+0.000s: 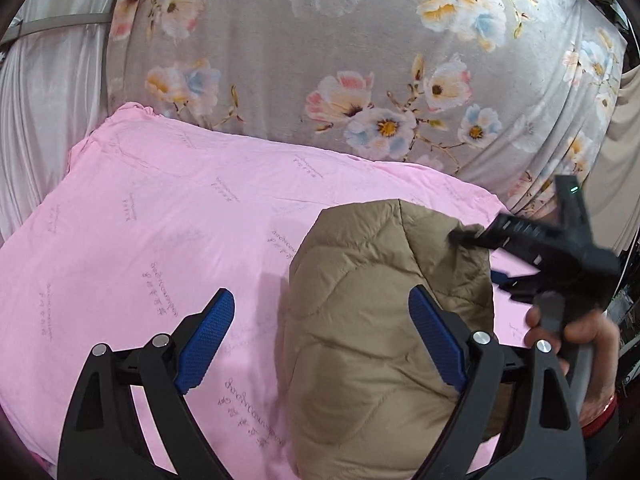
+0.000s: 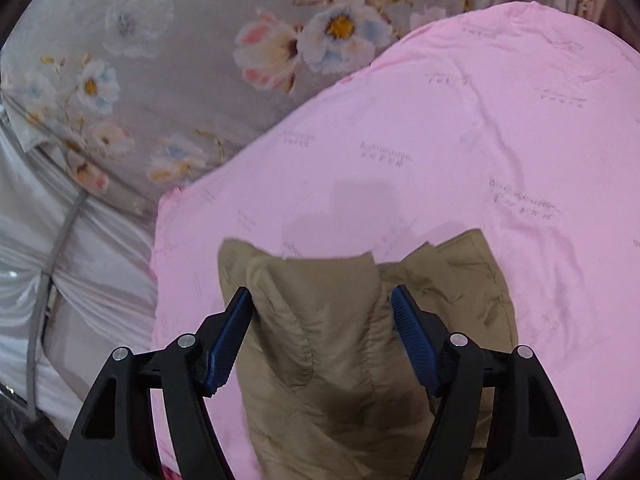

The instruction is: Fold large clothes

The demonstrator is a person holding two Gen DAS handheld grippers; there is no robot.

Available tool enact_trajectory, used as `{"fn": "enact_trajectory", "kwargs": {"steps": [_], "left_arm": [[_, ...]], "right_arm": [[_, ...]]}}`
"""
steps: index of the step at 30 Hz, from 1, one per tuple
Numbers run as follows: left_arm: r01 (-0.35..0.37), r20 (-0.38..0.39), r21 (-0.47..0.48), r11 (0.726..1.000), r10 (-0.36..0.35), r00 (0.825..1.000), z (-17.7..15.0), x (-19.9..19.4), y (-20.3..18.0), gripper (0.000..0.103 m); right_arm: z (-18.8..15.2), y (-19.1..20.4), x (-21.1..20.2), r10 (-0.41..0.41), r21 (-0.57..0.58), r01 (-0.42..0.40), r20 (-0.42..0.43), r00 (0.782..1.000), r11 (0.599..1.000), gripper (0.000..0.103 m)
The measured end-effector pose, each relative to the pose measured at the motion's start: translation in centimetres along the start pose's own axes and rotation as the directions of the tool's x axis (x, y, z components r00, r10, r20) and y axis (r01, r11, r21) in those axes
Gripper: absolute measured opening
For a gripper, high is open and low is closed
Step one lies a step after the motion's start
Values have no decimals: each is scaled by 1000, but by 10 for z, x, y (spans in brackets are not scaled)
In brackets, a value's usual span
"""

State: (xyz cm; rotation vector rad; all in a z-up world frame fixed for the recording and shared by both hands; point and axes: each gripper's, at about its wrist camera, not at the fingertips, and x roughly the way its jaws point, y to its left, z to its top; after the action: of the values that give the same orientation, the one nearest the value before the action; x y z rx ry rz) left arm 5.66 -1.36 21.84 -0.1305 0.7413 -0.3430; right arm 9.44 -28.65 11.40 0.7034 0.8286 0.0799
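A tan quilted jacket [image 1: 372, 320] lies folded in a thick bundle on a pink sheet [image 1: 160, 220]. My left gripper [image 1: 320, 328] is open above it, its right blue pad over the jacket's right side and its left pad over the pink sheet. The right gripper [image 1: 496, 252] shows blurred in the left wrist view, at the jacket's far right corner. In the right wrist view my right gripper [image 2: 320, 324] is open, its blue pads on either side of a raised fold of the jacket [image 2: 332, 340].
The pink sheet [image 2: 460, 140] covers a bed with a grey floral cover [image 1: 340, 60] beyond it. White gathered fabric [image 1: 44, 120] hangs at the left bed edge. A hand [image 1: 576, 344] holds the right gripper's handle.
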Motion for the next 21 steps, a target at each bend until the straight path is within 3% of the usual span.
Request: {"fn": "enact_trajectory", "kwargs": {"steps": [2,4,7,10,16,21], "left_arm": [[10,-18,-3,1000,-11,1000,2,9,-1,86],[14,-29,1,1000,-14,999,4,19,-7,86],[16,-49,16,1000,-16,999,8,38,-20,86],[34,-96,20,999,-32,995,9,67,-38,86],[12,-216,24,1000,-7,976,-1,137,-70,86],[-30,-282,-20,999,23,959,-17,176,-67,86]], "right_arm": [[-5,4,13,-12,-65,10,-28,1000,998,34],[-7,-6,4,1,-57,0,26,1000,998,23],[-14,-28,-15,-39,-43,46,149,988,998,20],[-26,-53,-11,-93,-53,106,208,974,993,19],[-32,-99,9,-78,5,79,180,980,997,20],[-35,-126,21,-56,42,50,161,985,998,21]]}}
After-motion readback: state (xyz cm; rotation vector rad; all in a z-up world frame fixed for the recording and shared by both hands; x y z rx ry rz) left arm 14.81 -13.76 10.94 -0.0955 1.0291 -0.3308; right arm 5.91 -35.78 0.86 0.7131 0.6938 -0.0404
